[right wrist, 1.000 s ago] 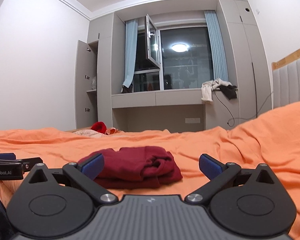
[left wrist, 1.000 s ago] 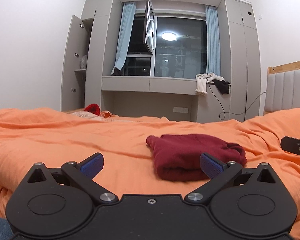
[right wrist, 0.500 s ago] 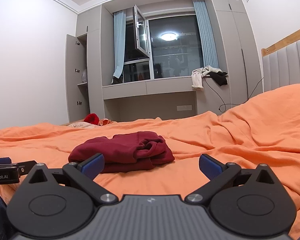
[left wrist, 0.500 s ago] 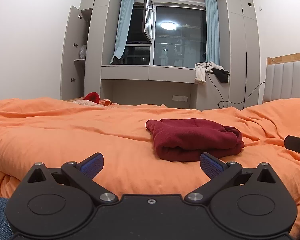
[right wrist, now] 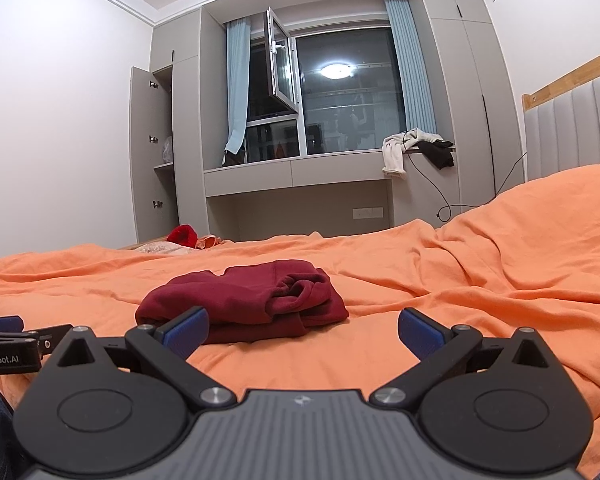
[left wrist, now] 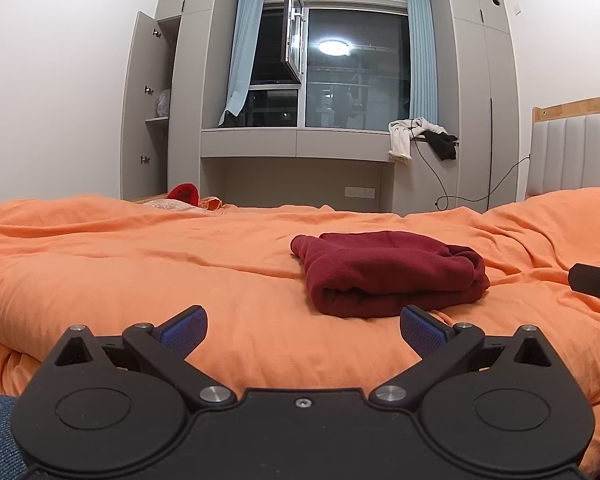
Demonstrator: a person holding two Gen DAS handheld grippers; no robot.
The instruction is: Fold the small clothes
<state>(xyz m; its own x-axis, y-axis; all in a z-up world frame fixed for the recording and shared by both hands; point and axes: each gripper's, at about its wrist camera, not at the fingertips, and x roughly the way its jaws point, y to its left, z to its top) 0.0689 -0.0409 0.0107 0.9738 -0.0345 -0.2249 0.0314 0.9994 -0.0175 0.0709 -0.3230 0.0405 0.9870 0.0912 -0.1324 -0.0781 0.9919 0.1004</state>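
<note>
Both grippers, left (left wrist: 303,330) & right (right wrist: 303,330): jaws released (nothing held), near folded maroon garment (left wrist: 388,270) on duvet (left wrist: 140,264).

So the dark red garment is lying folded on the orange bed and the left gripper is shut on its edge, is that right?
Not quite. The dark red garment does lie folded on the orange bed, but the left gripper is open and holds nothing; its fingers sit apart, short of the cloth. The left wrist view shows this.
</note>
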